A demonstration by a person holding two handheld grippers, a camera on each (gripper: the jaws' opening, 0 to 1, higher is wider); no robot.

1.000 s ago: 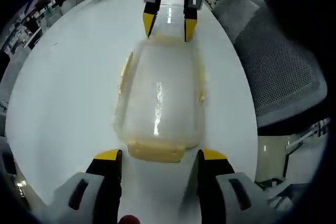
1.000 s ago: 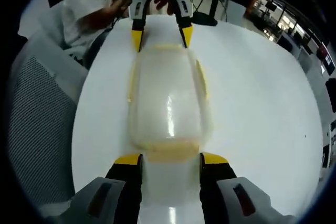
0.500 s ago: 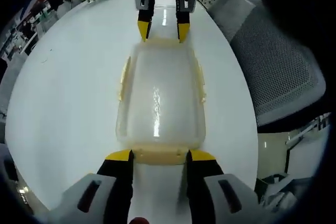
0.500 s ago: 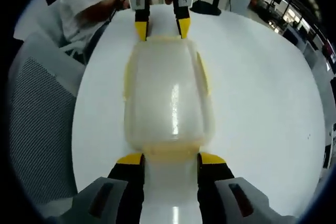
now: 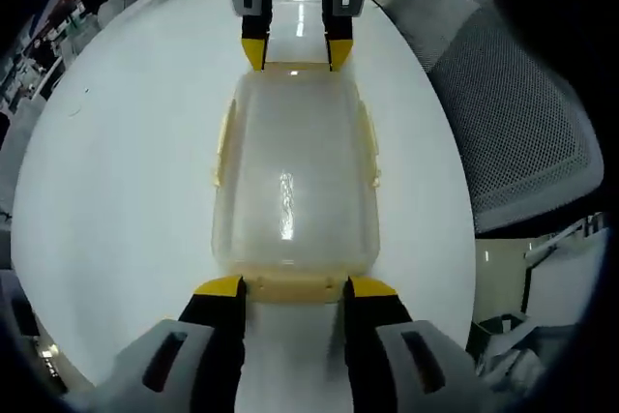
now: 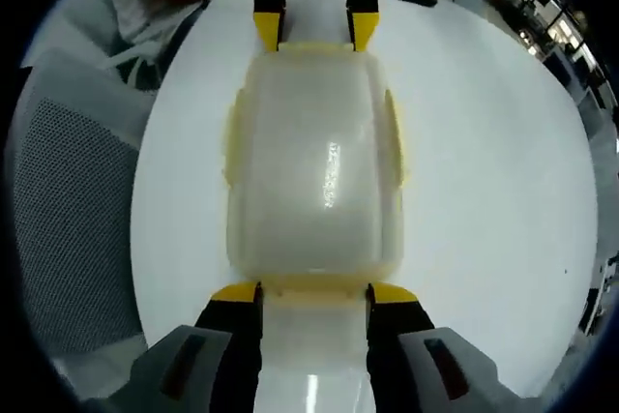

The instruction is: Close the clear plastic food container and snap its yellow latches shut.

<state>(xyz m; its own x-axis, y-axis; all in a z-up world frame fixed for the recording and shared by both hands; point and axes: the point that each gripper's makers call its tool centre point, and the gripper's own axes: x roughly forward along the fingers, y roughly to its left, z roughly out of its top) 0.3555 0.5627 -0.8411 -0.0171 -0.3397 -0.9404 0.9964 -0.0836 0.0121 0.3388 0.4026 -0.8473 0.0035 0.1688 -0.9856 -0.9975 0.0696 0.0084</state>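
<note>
We see the clear plastic food container (image 5: 293, 186) lying lengthwise in the middle of the round white tabletop (image 5: 116, 171); its lid is on, frosted and glossy, with a streak of glare down the middle; what is inside we cannot tell through the cloudy plastic. Yellow latches run along its long sides (image 5: 224, 137) and across each short end; in the left gripper view the near end latch (image 5: 293, 287) sits between the yellow tips of our left gripper (image 5: 294, 286), whose jaws stand apart on either side of it, touching or just beside it; we cannot tell which. At the far end the right gripper (image 5: 293, 50) likewise stands with jaws parted at the far latch. In the right gripper view the same container (image 6: 312, 166) stretches away from that gripper (image 6: 314, 292). A grey mesh chair (image 5: 513, 113) stands just beside the tabletop on the right.
</note>
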